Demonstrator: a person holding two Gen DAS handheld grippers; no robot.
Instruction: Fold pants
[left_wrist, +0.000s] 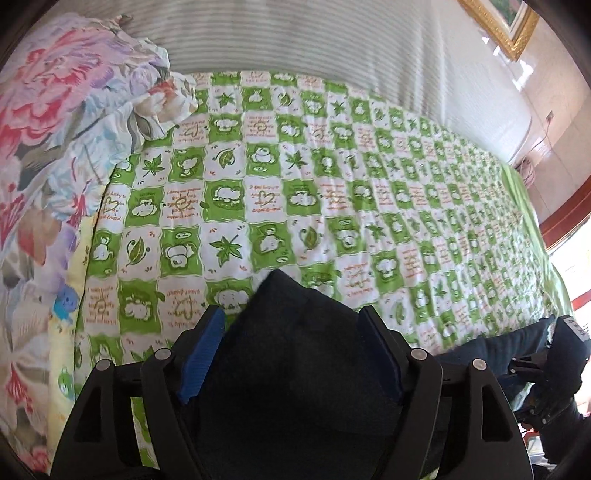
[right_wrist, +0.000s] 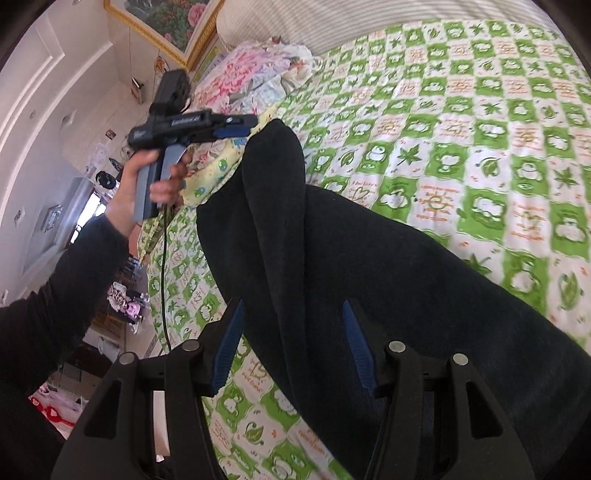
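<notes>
Pants: we see the dark pants (right_wrist: 332, 236) lifted over the bed (right_wrist: 480, 122), strung between our two tools, with a twisted fold running up toward the left one
Left gripper: the left gripper (left_wrist: 291, 354) has dark cloth bunched between its blue pads (left_wrist: 203, 354); its jaws stand fairly wide around the bundle, so we judge it a hold on the pants, though how firmly is hard to tell from here
Right gripper: the right gripper (right_wrist: 291, 343) has its jaws set around a thick band of the same cloth, pressing on it from both sides
Bedding: a flowered quilt (left_wrist: 48, 122) lies heaped at the head end, near the left tool
Step in hand: we judge the pants are being carried up and spread before they are laid flat on the green checked bedspread (left_wrist: 332, 177)
Risk, slipping: the thick bunch may slide out of the left hold if we pull the cloth taut
Risk, twist: the fold between the tools may set into a crooked crease when laid down
Risk, snagging: a swing toward the quilt could drag it along
</notes>
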